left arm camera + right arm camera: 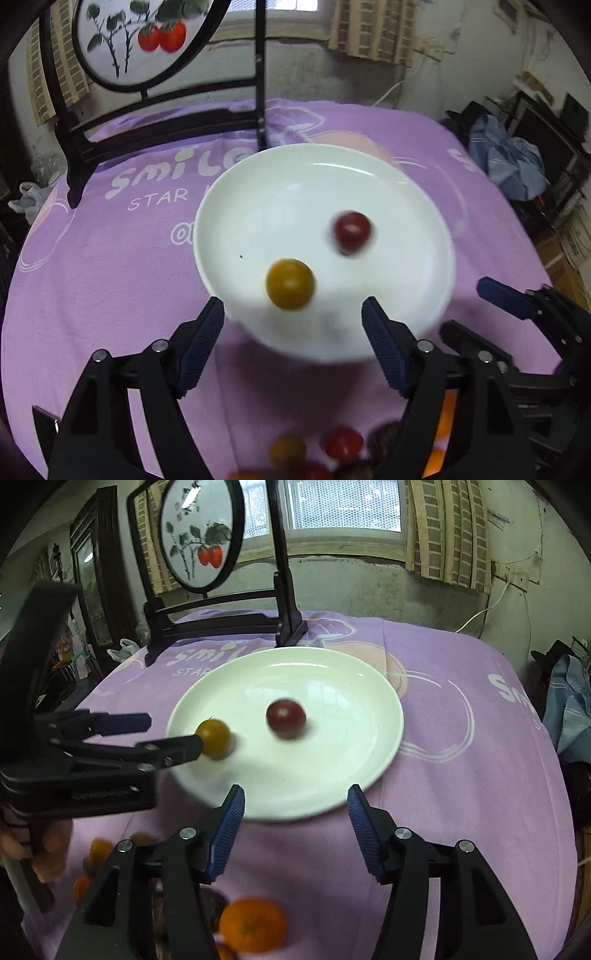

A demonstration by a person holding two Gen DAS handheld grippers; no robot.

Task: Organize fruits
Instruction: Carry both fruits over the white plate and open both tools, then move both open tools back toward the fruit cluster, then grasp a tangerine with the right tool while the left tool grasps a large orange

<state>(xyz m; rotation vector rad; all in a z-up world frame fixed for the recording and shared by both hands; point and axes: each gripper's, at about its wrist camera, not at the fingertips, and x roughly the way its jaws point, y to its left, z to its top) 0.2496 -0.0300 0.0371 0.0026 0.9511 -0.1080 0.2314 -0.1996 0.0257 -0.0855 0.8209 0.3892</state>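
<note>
Two wrist cameras look down over a round white ceramic plate (369, 177).

Each view peers forward and steeply downward along its own gripper's fingers, close above the purple printed tablecloth (461, 775); both share the plate, the cloth and the black-framed round painted screen (201, 535) behind.

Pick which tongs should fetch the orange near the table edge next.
Right, probably. The orange lies just below the right tongs, which stand open and empty. The left tongs, also open, sit further off, beside the yellow tomato.
</note>
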